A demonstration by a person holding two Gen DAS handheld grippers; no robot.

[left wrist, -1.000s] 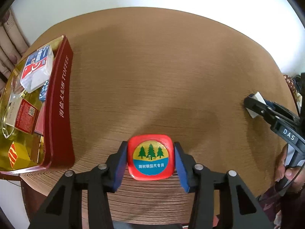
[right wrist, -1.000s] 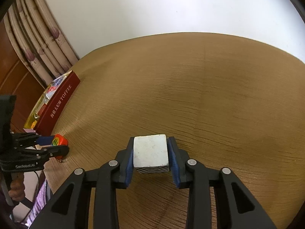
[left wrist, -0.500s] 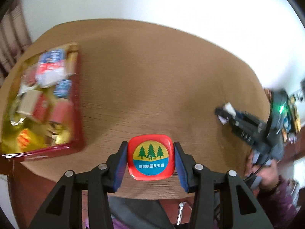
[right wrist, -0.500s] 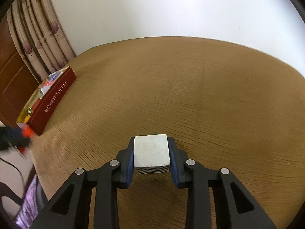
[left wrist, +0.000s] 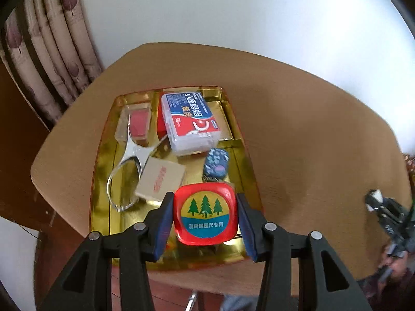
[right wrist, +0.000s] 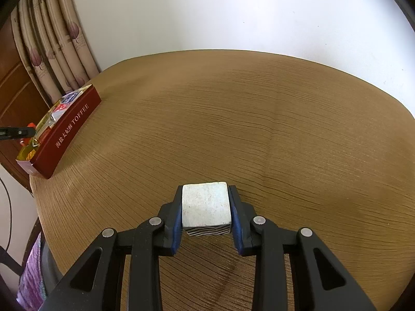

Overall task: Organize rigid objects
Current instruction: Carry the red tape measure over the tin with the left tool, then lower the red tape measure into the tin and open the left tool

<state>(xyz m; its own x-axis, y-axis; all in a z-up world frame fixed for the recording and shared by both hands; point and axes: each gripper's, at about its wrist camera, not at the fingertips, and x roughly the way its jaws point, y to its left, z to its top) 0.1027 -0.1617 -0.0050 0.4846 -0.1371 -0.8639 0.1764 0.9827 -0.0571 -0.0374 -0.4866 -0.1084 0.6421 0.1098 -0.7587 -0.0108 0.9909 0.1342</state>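
Left gripper (left wrist: 205, 229) jaws pinch the red tape measure (left wrist: 205, 213), held above the near end of the gold tin (left wrist: 102, 160); likely a straight drop. Free floor shows left of it, beside the clear magnifier (left wrist: 127, 173). Beyond: tan box (left wrist: 160, 178), blue-white box (left wrist: 190, 121). Right gripper (right wrist: 206, 219) jaws clamp a white cube (right wrist: 206, 204) over bare desk (right wrist: 259, 119), tin well off left. Only the left view shows the tin's contents.

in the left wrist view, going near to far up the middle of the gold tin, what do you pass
red tape measure in the left gripper → tan cardboard box → blue and white box → far rim of the gold tin → bare table → white wall
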